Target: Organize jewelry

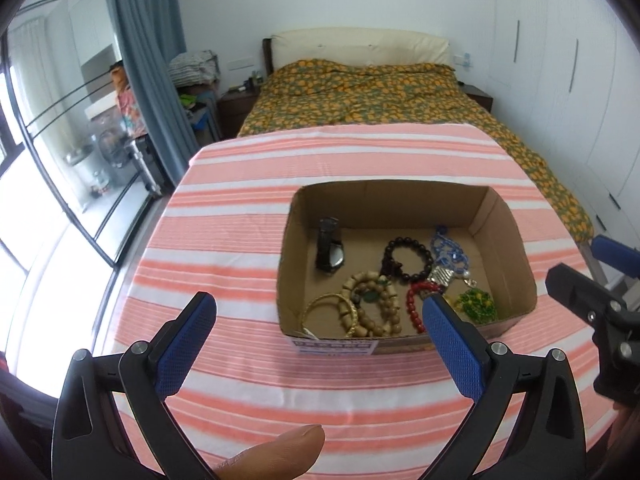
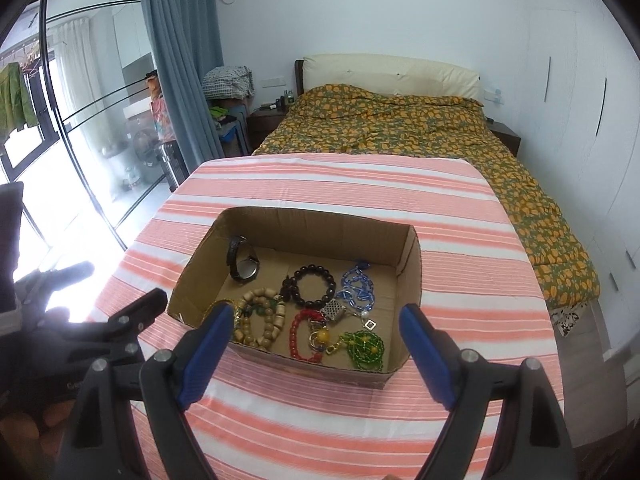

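Both the left gripper (image 1: 318,312) and right gripper (image 2: 316,326) are hovering wide open and empty-jawed above the jewelry-filled cardboard box (image 1: 516,248)

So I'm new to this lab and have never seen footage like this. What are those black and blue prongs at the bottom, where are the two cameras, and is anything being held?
There is no robot here. A person holds a hand-squeezed gripper in each hand, and a wide-angle camera on each one looks forward along its two fingers. One picture looks out from the left gripper, the other from the right gripper. The blue-padded prongs are those fingers.

Both grippers are open and hold nothing.

In front of them is a table under a pink striped cloth, with a bed behind it. On the cloth stands an open cardboard box. In it lie a watch, a dark bead bracelet, a blue chain, tan wooden beads, a red bead bracelet and green beads.
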Available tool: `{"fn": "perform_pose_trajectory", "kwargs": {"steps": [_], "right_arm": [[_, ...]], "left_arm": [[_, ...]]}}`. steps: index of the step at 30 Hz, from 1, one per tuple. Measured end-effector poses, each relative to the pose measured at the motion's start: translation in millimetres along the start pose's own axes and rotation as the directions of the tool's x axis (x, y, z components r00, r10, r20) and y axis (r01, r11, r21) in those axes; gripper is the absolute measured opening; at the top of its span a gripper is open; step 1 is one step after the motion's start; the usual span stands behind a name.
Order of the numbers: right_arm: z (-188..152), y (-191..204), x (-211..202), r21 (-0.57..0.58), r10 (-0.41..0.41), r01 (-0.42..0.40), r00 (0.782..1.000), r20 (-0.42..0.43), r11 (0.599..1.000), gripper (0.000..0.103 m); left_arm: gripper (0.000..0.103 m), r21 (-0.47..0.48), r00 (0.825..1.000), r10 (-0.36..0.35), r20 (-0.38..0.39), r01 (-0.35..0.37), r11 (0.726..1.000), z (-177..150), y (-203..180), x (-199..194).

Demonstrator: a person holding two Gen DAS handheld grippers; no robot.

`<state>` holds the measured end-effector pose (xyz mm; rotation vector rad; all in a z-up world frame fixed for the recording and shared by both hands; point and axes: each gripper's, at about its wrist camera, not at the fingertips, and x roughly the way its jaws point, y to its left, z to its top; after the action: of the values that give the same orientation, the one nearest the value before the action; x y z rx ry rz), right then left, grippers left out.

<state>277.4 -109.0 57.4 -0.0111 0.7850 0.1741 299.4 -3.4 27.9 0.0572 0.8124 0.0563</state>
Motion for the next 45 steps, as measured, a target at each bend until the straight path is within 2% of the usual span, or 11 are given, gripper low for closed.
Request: {"fn": "perform_pose_trajectory", "kwargs": {"steps": [13, 45], "right_arm": [[1.6, 15.6, -3.0, -0.06, -0.025, 0.024, 1.0, -0.003, 0.998, 0.087], [6.1, 22.5, -8.2, -0.058, -0.019, 0.018, 1.0, -0.009, 0.998, 0.087]], "left_arm": [[0.103, -0.048, 1.0, 0.028, 0.001, -0.028, 0.998, 5.8, 20.9, -2.4], [0.103, -0.055, 0.999, 0.047, -0.015, -0.047, 0.997, 8.2, 24.4, -1.9]]}}
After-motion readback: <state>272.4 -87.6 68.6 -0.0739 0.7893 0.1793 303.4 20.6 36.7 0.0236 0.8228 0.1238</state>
